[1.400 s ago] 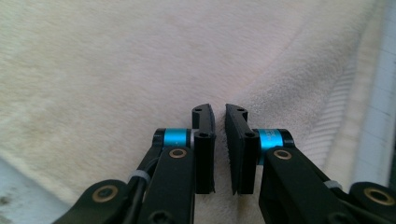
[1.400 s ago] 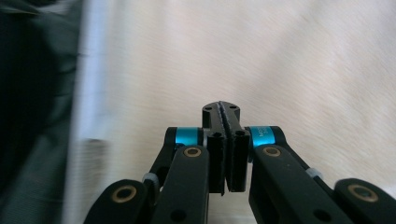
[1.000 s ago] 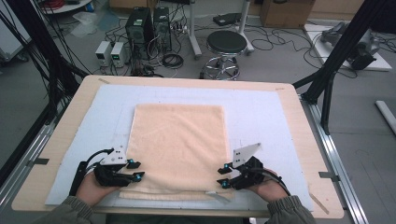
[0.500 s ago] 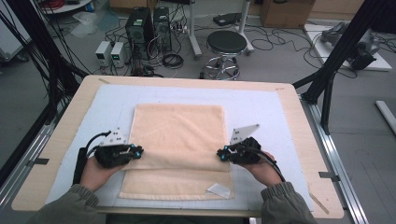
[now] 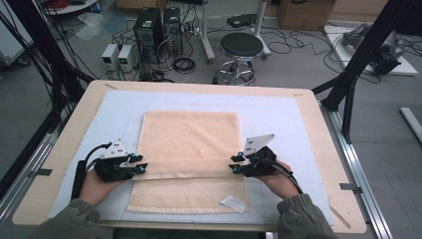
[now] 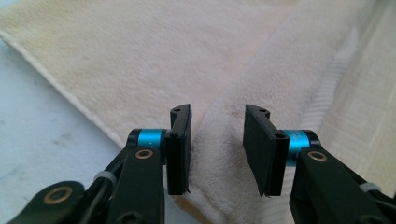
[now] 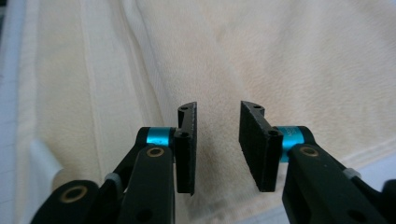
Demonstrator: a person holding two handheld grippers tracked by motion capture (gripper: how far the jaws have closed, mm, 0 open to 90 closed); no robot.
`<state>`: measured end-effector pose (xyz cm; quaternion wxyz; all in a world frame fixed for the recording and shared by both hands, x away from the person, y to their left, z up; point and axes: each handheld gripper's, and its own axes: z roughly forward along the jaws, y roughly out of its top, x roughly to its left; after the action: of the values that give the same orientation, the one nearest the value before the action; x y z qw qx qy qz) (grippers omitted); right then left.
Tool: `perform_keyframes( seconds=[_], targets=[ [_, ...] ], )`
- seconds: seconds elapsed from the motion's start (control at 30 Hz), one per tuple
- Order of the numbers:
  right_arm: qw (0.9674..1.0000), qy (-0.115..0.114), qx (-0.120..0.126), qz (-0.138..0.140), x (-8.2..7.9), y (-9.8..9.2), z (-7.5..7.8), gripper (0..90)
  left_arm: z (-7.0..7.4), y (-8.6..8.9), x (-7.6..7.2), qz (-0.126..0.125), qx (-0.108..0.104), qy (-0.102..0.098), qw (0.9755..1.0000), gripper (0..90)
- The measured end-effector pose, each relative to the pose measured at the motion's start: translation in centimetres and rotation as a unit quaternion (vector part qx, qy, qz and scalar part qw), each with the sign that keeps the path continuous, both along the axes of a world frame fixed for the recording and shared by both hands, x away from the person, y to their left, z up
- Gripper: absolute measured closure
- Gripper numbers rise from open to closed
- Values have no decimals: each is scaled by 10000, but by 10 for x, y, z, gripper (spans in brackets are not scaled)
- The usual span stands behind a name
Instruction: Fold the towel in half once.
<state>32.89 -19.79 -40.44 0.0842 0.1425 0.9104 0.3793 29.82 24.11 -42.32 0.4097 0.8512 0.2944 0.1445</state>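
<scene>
Black left gripper (image 5: 141,167), cyan collars, brass screws; olive sleeves (image 5: 69,221).

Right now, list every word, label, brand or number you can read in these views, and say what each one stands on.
No text reads legibly in any view.
White rectangular tag at the near edge of the peach terry towel: any print is too small to read.
Blue ring on the right gripper: faint marks, too blurred to read.
Black computer towers on the floor: no badge can be made out.

No readable text, label, brand or number anywhere; small white tag (image 5: 233,203) on peach terry towel (image 5: 188,137) too blurred.
</scene>
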Motion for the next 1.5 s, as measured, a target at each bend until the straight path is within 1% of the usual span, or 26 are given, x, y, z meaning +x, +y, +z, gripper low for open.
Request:
perform_keyframes(
  seconds=[0.1,0.13,0.17,0.2,0.23,0.3,0.37,0.43,0.53,0.6,0.63,0.67,0.7,0.73,0.77,0.8,0.87,0.9,0.97,1.07,1.17,1.23,1.37,1.43,1.47,1.5],
  targets=[
    [9996,153,-226,-28,7,8,-16,670,-6,-4,3,-54,120,71,9999,619],
    [9996,204,-215,-24,9,10,-21,698,-8,-5,5,-73,147,80,9998,636],
    [9996,236,-135,-14,10,10,-23,738,-9,-6,6,-114,172,81,9998,666],
    [9995,277,-112,-35,11,9,-23,783,-10,-8,7,-161,168,64,9997,716],
    [9996,262,-89,-4,11,9,-22,821,-10,-9,7,-159,178,54,9997,766],
    [9996,290,-56,51,11,7,-22,846,-8,-9,7,-165,188,64,9997,810],
    [9995,320,16,64,11,5,-20,856,-4,-8,5,-130,109,57,9998,831],
    [9994,296,122,123,7,2,-14,860,4,-6,-1,-166,79,-18,9998,839],
    [9992,235,254,191,-5,-4,1,861,24,-4,-12,-279,-19,-108,9996,841],
    [9988,186,307,322,-20,-7,16,862,40,-4,-24,-371,-80,-207,9991,841],
    [9985,161,380,370,-30,-9,25,862,48,-3,-31,-462,-136,-210,9986,841],
    [9975,149,475,508,-41,-11,34,859,54,-3,-37,-571,-230,-131,9980,837],
    [9962,183,556,649,-51,-14,42,841,60,-2,-43,-644,-286,-114,9974,818],
    [9950,212,631,744,-59,-16,48,783,63,-1,-48,-682,-281,-210,9971,770],
    [9945,182,695,761,-65,-19,51,735,63,0,-50,-663,-267,-242,9972,685],
    [9947,203,681,741,-66,-20,51,721,61,0,-50,-630,-286,-200,9974,653],
    [9971,177,482,566,-60,-20,43,698,52,0,-45,-589,-255,-94,9979,636],
    [9973,256,458,511,-54,-20,37,687,47,0,-43,-586,-241,-32,9980,634],
    [9983,321,324,357,-43,-19,24,654,36,-2,-41,-572,-212,38,9981,614],
    [9988,367,292,137,-28,-21,10,617,22,-4,-34,-506,-168,90,9985,588],
    [9987,396,310,-80,-15,-21,3,591,12,-6,-25,-394,-110,112,9991,552],
    [9985,371,349,-195,-8,-18,0,578,8,-7,-18,-315,-98,127,9994,533],
    [9981,365,288,-399,3,-14,-8,555,4,-10,-9,-154,-148,99,9997,492],
    [9974,377,365,-484,7,-12,-10,533,4,-10,-6,-95,-191,57,9998,473],
    [9974,341,398,-500,9,-12,-10,513,5,-10,-4,-48,-203,51,9998,464],
    [9968,338,443,-570,10,-11,-10,488,5,-10,-3,-16,-184,18,9998,453]
  ],
)
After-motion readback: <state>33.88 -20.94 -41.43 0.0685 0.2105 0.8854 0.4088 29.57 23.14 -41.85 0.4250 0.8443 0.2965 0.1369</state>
